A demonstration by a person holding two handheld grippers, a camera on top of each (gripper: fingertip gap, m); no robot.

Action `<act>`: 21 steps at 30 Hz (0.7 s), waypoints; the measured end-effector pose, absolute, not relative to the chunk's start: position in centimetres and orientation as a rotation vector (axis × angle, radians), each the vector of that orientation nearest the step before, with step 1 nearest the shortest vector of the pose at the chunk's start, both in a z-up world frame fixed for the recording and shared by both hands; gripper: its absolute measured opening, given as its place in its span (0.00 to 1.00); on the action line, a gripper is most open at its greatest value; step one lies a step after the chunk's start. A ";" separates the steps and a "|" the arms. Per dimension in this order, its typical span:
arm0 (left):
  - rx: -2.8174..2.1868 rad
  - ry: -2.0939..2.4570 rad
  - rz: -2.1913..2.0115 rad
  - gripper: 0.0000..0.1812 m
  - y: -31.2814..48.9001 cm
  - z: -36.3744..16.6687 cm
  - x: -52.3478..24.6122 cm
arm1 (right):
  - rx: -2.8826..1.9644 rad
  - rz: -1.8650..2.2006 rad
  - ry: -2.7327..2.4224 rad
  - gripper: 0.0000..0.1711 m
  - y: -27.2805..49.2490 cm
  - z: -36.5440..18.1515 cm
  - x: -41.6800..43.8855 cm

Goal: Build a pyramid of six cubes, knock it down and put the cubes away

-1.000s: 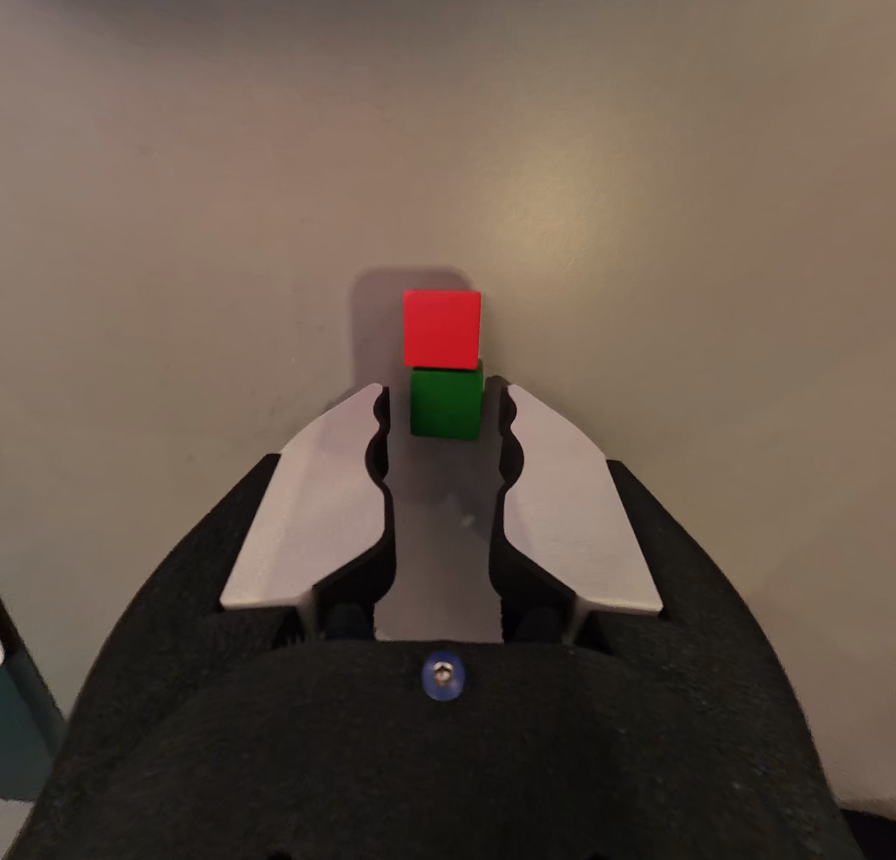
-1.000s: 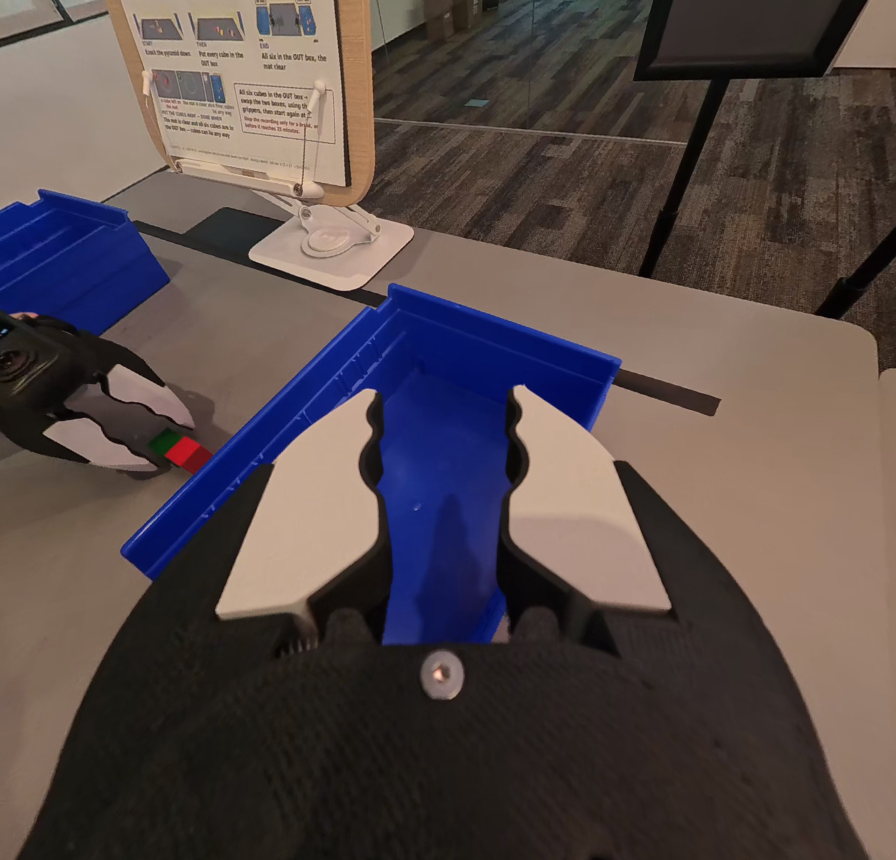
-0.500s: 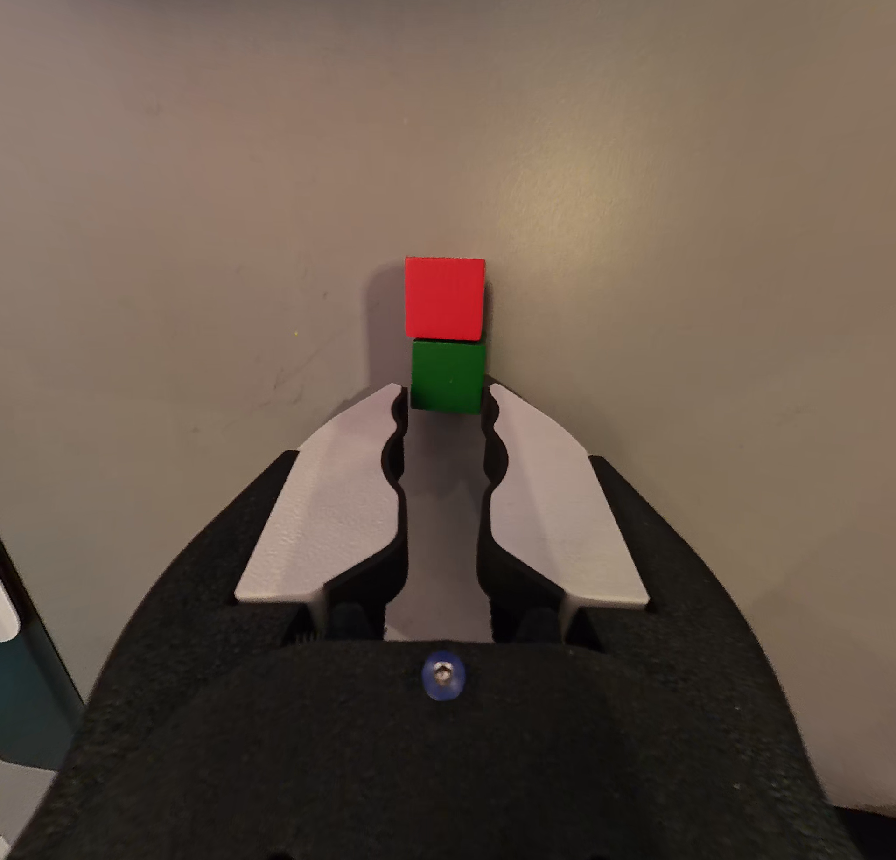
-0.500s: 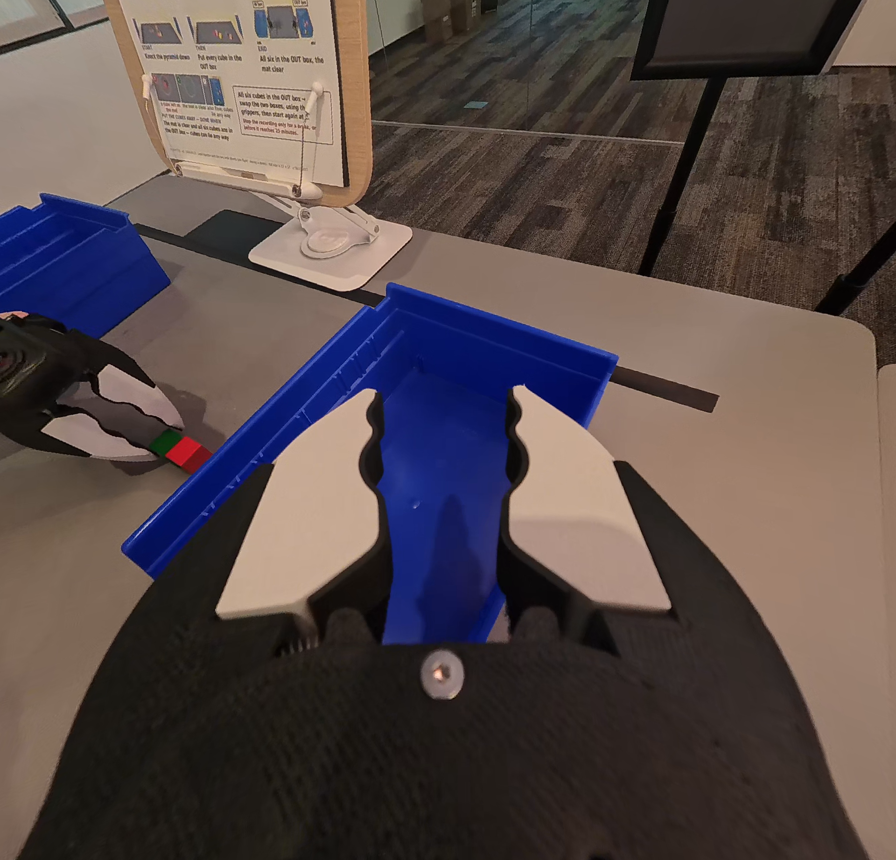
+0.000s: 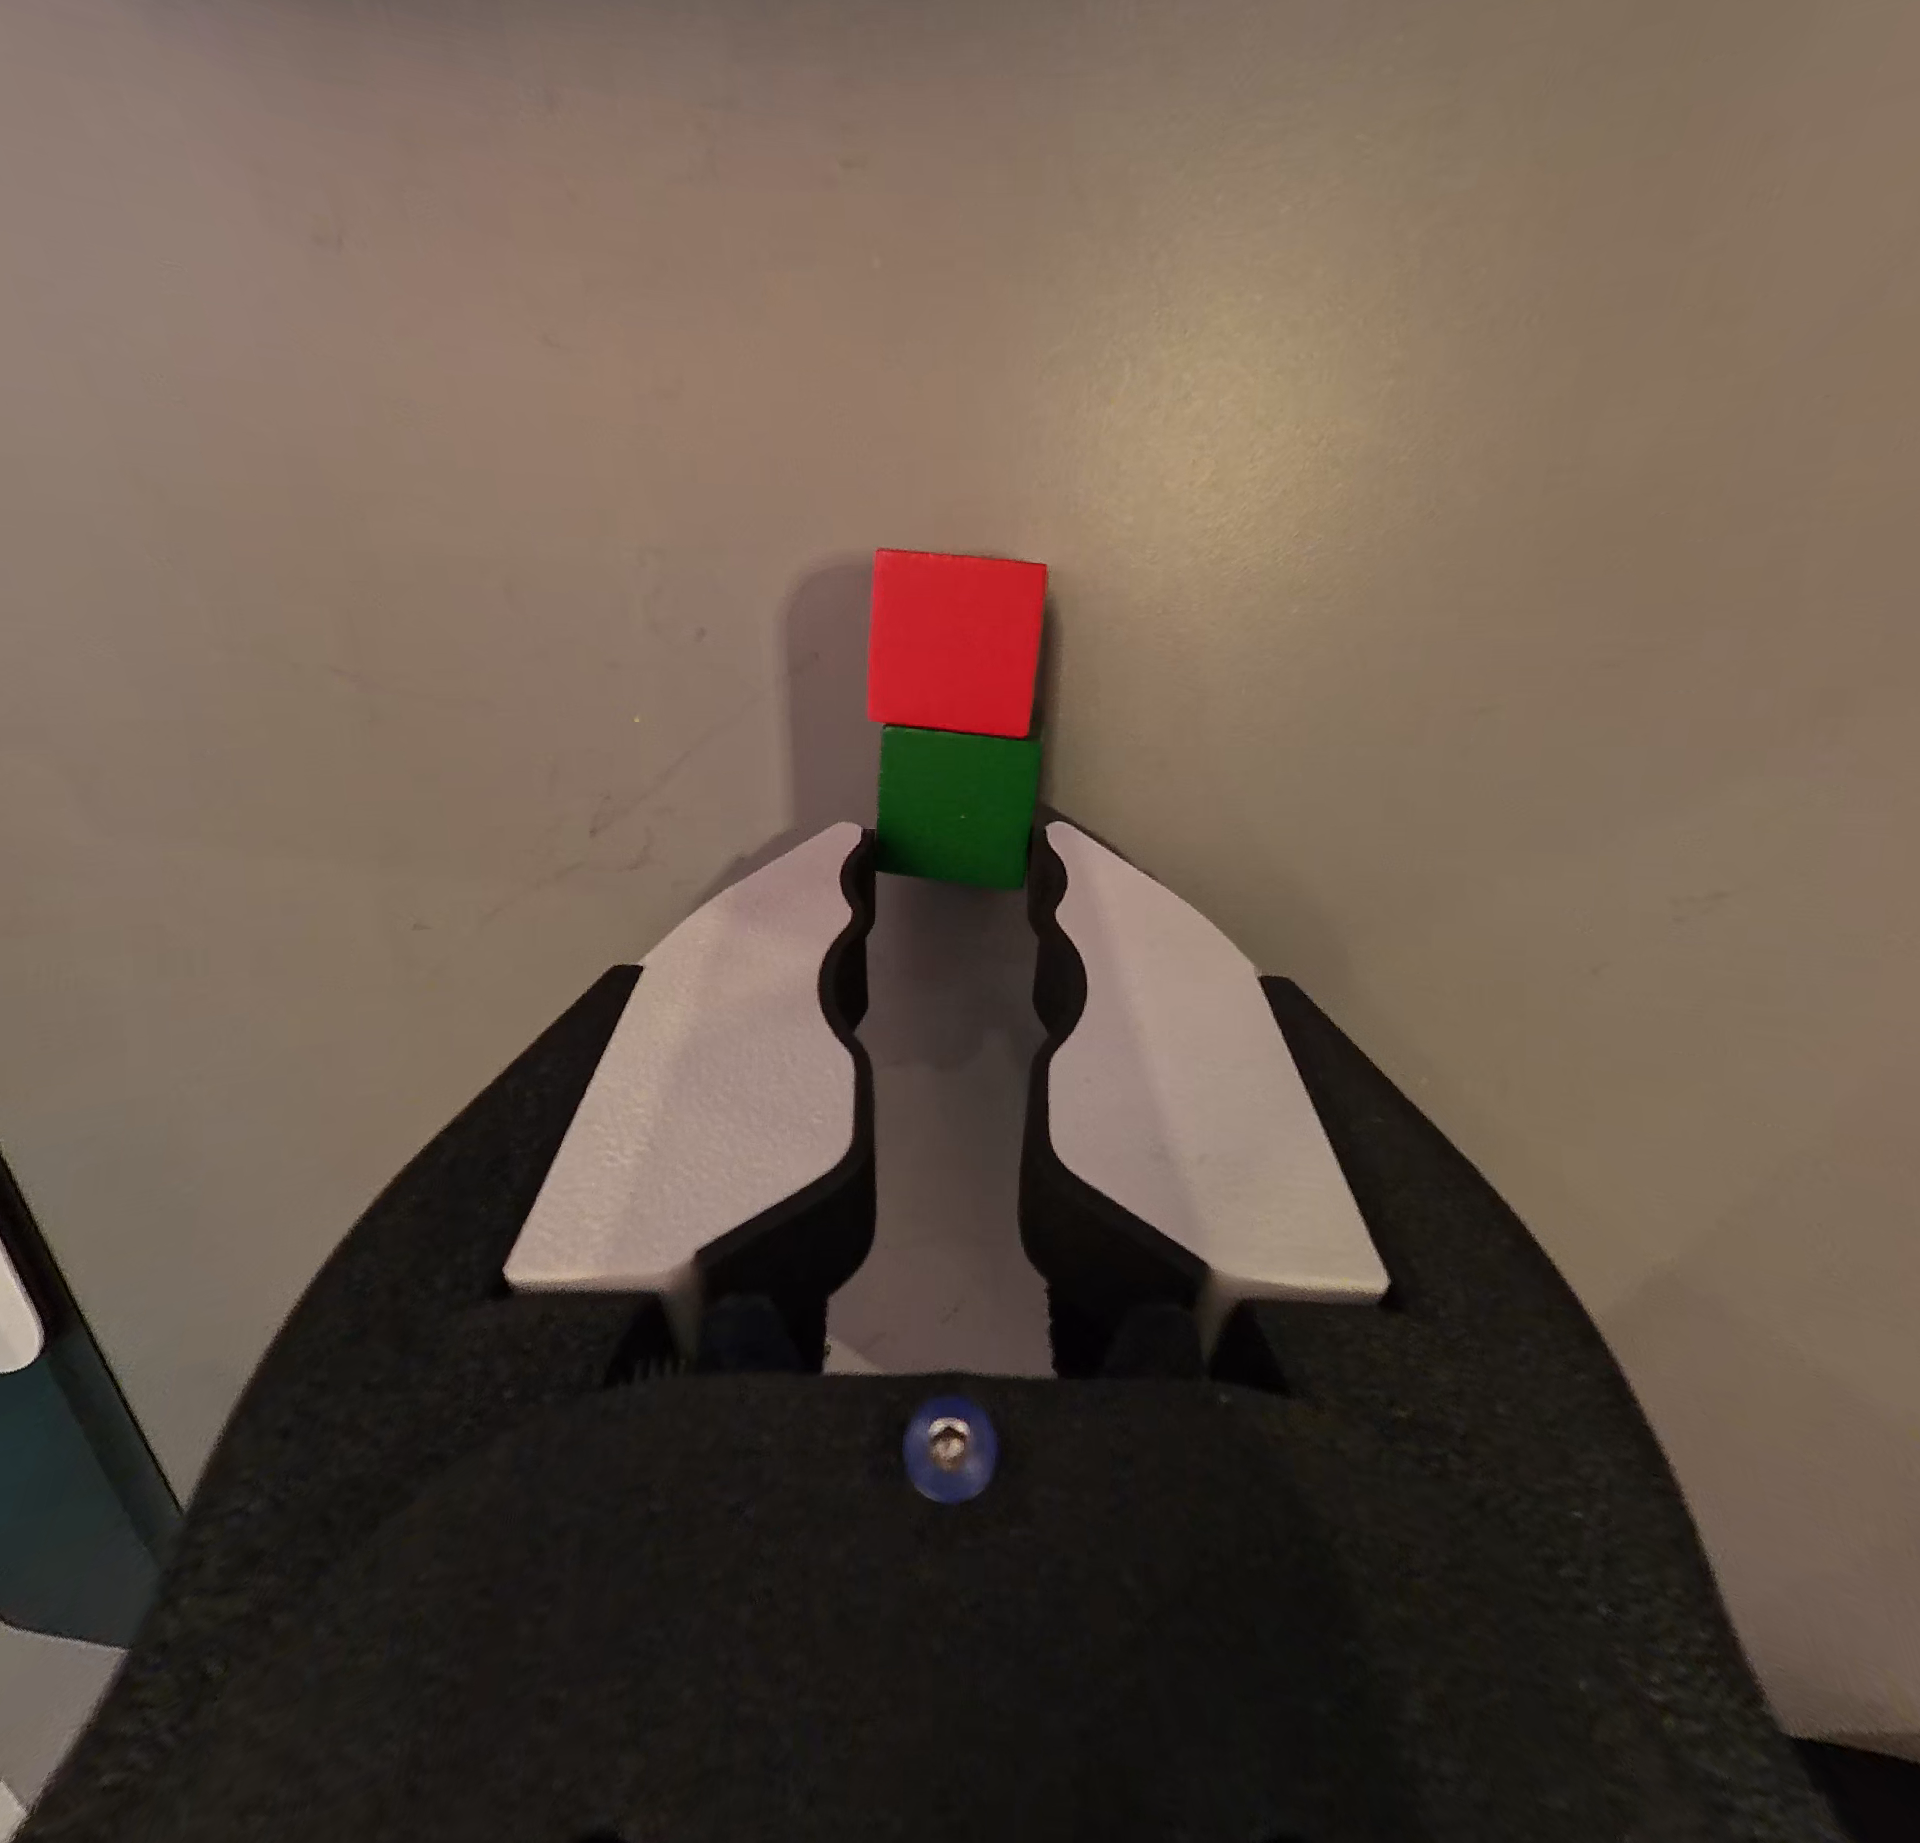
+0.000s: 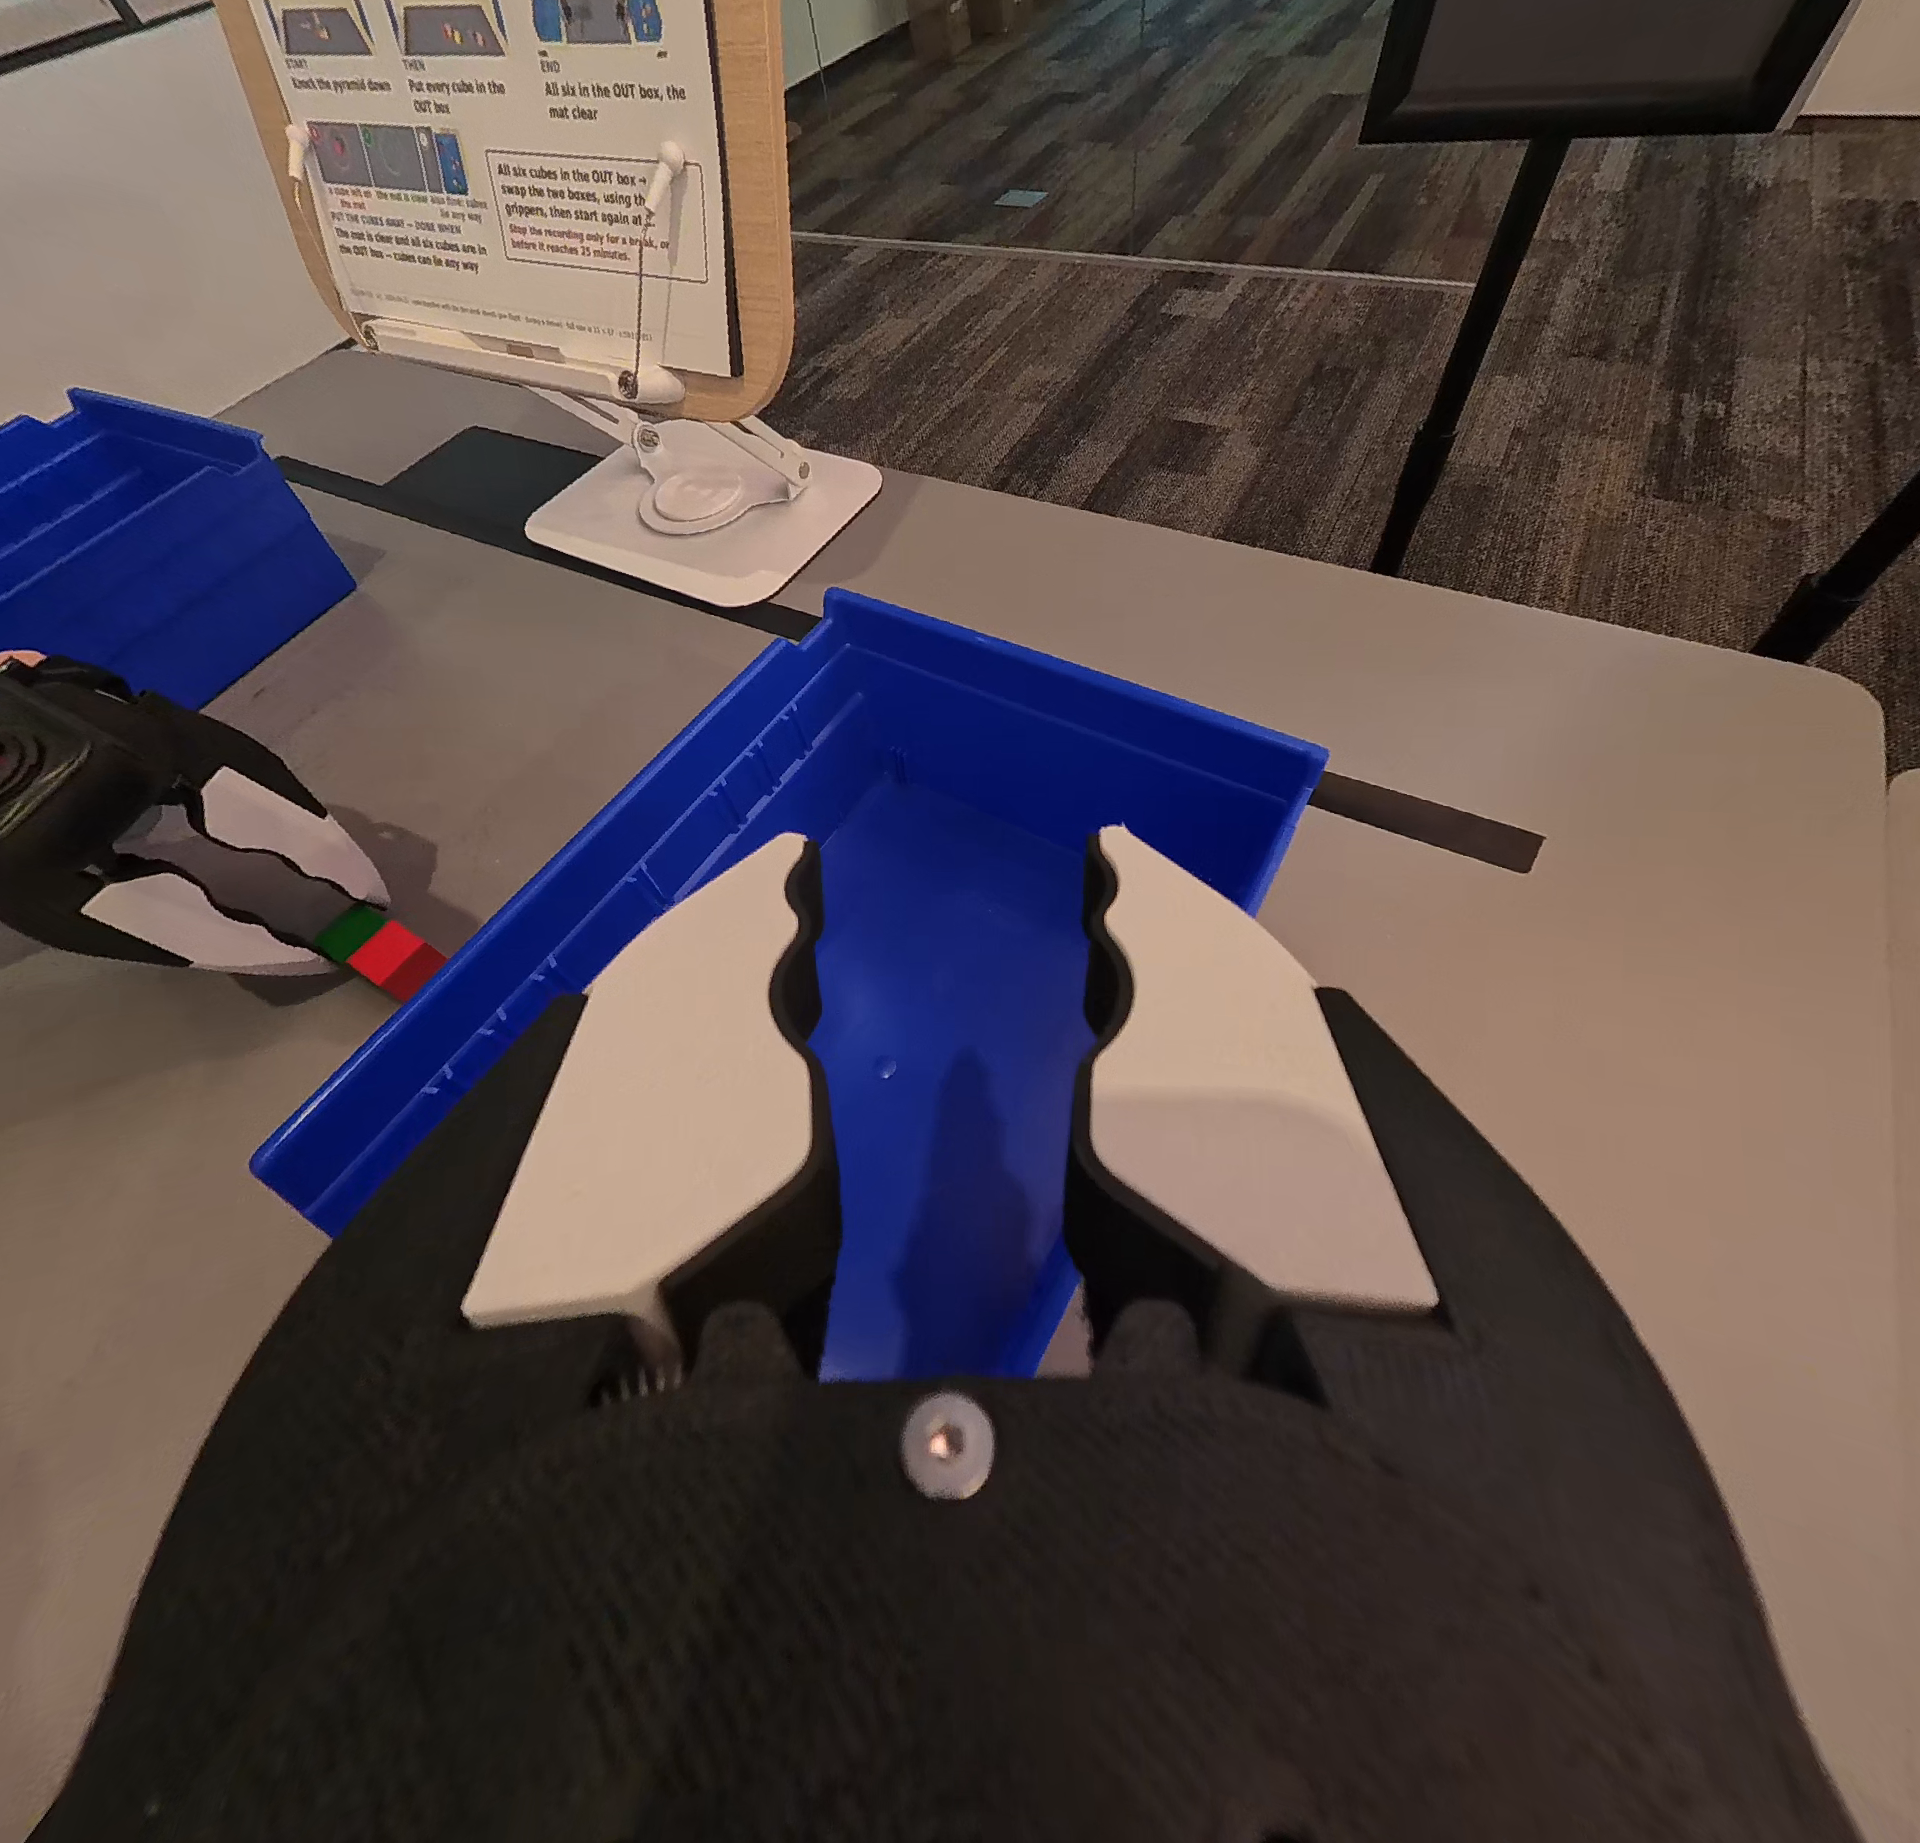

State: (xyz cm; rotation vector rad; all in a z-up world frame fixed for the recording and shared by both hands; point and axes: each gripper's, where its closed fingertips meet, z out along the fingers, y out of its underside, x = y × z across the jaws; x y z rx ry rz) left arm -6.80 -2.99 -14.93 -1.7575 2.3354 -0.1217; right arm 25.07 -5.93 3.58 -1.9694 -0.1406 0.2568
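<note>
Left gripper [image 5: 954, 853] clasping green cube [image 5: 957, 806], red cube [image 5: 956, 642] touching

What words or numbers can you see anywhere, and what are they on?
Printed paper sheet on the wood-rimmed board with a white stand: it has writing and small pictures, which I do not copy out.
Red wooden cube, green wooden cube, near blue plastic bin: no writing seen.
</note>
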 end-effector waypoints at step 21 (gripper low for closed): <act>-1.763 2.335 -0.103 0.16 -2.7 -15.3 -6.8 | -2.001 0.264 -0.150 0.29 -5.8 3.0 24.9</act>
